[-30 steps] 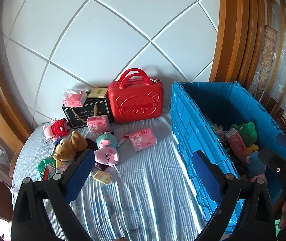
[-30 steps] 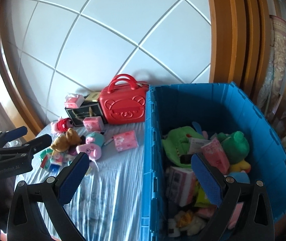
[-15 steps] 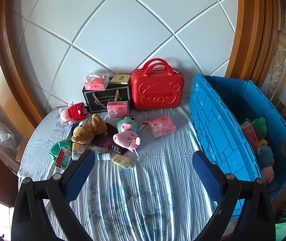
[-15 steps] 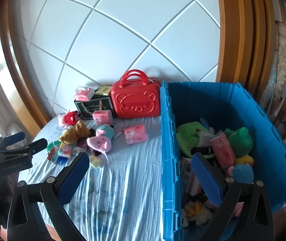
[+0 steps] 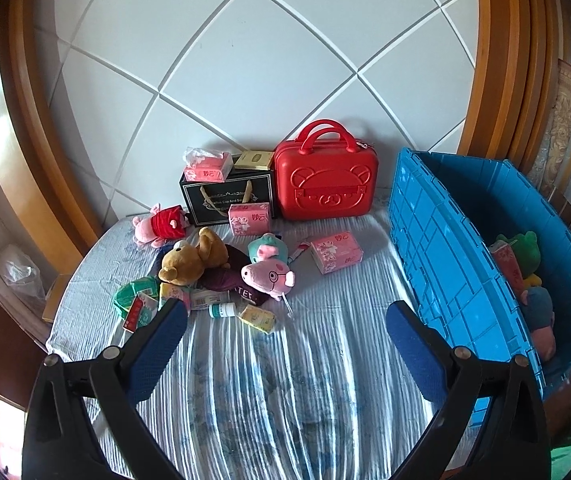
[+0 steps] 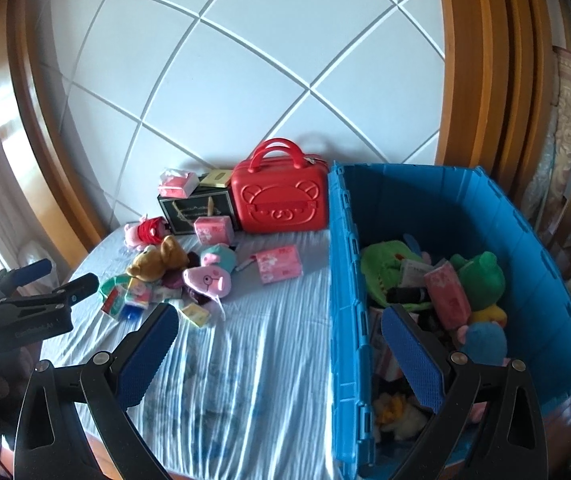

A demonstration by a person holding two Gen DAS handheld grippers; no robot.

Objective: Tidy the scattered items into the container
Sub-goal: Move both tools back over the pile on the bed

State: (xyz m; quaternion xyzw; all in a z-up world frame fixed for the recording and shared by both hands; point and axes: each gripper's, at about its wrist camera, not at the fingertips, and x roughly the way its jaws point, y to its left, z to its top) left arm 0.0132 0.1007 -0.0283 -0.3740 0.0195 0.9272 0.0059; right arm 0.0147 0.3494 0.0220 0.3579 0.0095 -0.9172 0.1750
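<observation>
Blue crate: toys inside, bottom layer too dark to make out.
Left gripper: fingers spread, empty.
Right gripper: fingers spread, empty.
Pig toy: covers dark fabric.

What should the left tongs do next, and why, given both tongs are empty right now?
Probably move the left tongs forward and down toward the pink pig plush, the nearest big item of the pile on the striped cloth. They are open and empty, and the blue crate sits just right for the drop.
</observation>
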